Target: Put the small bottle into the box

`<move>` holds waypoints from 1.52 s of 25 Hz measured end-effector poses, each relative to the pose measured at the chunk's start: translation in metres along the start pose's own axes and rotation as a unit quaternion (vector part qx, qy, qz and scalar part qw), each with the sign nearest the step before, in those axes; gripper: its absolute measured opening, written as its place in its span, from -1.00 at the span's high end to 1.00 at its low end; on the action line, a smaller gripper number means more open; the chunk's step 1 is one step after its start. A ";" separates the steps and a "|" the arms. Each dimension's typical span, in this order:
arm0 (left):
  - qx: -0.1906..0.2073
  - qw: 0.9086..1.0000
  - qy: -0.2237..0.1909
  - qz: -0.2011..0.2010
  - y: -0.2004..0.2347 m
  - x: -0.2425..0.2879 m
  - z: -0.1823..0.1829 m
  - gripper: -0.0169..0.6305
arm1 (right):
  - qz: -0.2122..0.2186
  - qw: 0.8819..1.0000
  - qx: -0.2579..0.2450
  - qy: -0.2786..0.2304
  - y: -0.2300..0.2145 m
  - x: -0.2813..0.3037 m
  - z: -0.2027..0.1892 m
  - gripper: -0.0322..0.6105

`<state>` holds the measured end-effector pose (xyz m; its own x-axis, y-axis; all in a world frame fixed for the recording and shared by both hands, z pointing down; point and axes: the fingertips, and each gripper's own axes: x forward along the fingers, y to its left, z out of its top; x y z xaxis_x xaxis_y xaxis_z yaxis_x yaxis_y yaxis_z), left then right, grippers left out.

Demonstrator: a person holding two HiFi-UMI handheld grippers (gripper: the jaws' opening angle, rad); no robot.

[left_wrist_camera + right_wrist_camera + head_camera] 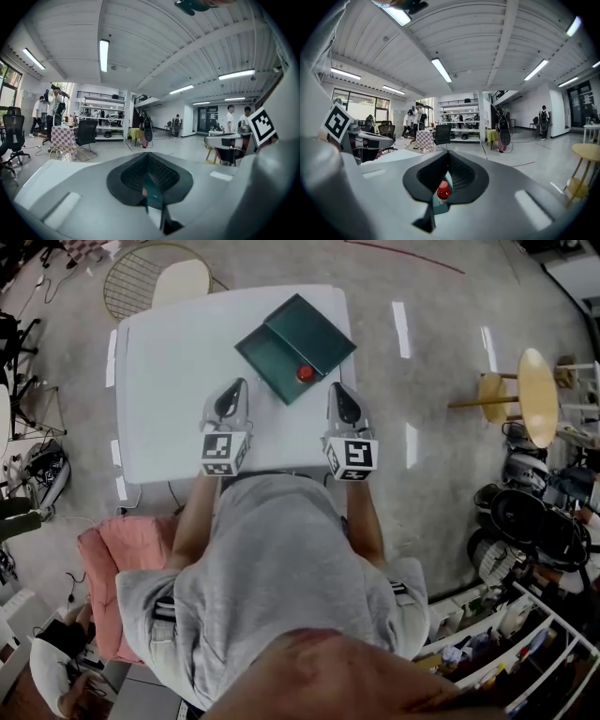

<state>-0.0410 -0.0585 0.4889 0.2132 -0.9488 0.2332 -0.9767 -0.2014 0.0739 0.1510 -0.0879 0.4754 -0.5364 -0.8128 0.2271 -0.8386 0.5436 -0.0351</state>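
A dark green box (pixel 278 360) lies open on the white table (pixel 169 381), its lid (pixel 314 327) folded back toward the far side. The small bottle (pixel 305 373), with a red cap, stands inside the box near its right corner. My left gripper (pixel 236 387) hovers over the table just left of the box, jaws shut and empty. My right gripper (pixel 336 390) hangs just right of the box, also shut with nothing held. In the right gripper view the bottle (pixel 443 191) shows through the slit below the closed jaws. In the left gripper view a strip of the box (pixel 153 190) shows the same way.
A round wire-frame chair (pixel 155 277) stands behind the table's far left corner. A wooden round stool (pixel 534 395) is out to the right, with bags and shelves of clutter (pixel 525 521) beyond. A pink cushion (pixel 112 559) lies at my left side.
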 end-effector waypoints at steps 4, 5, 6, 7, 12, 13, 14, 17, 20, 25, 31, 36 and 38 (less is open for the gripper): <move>0.001 1.000 -0.005 -0.003 -0.002 -0.002 0.001 0.91 | 0.002 1.000 0.002 0.002 0.004 0.000 -0.003 0.89; 0.002 1.000 -0.006 -0.004 -0.003 -0.002 0.002 0.91 | 0.002 1.000 0.002 0.002 0.004 0.000 -0.003 0.89; 0.004 1.000 -0.005 -0.004 -0.004 -0.002 0.001 0.91 | 0.002 1.000 0.002 0.002 0.004 -0.002 -0.004 0.89; 0.006 1.000 -0.004 -0.003 -0.004 -0.003 0.000 0.91 | 0.001 1.000 0.001 0.001 0.004 -0.003 -0.005 0.89; 0.011 1.000 -0.004 -0.004 -0.007 -0.003 0.001 0.91 | -0.002 1.000 0.003 0.006 0.002 -0.008 -0.009 0.89; 0.012 1.000 -0.004 -0.004 -0.009 -0.003 0.001 0.91 | -0.002 1.000 0.004 0.008 0.000 -0.010 -0.010 0.89; 0.011 1.000 -0.002 -0.004 -0.011 -0.003 0.000 0.91 | -0.002 1.000 0.004 0.010 -0.001 -0.012 -0.011 0.89; 0.010 1.000 0.002 -0.006 -0.015 -0.004 -0.002 0.91 | -0.001 1.000 0.003 0.013 -0.002 -0.014 -0.014 0.89; 0.010 1.000 0.001 -0.006 -0.018 -0.004 -0.001 0.91 | -0.001 1.000 0.004 0.012 -0.003 -0.017 -0.014 0.89; 0.011 1.000 0.000 -0.007 -0.021 -0.006 0.001 0.91 | -0.002 1.000 0.005 0.013 -0.005 -0.021 -0.015 0.89; 0.012 1.000 0.006 -0.008 -0.021 -0.003 -0.005 0.91 | -0.001 1.000 0.005 0.011 -0.007 -0.017 -0.015 0.89; 0.014 1.000 0.000 -0.008 -0.023 -0.002 0.000 0.91 | 0.000 1.000 0.005 0.012 -0.007 -0.016 -0.014 0.89; 0.014 1.000 0.002 -0.008 -0.024 -0.003 -0.001 0.91 | 0.000 1.000 0.005 0.011 -0.008 -0.017 -0.014 0.89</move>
<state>-0.0184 -0.0507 0.4875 0.2297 -0.9440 0.2369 -0.9732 -0.2242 0.0501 0.1676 -0.0755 0.4852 -0.5336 -0.8082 0.2490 -0.8399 0.5410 -0.0438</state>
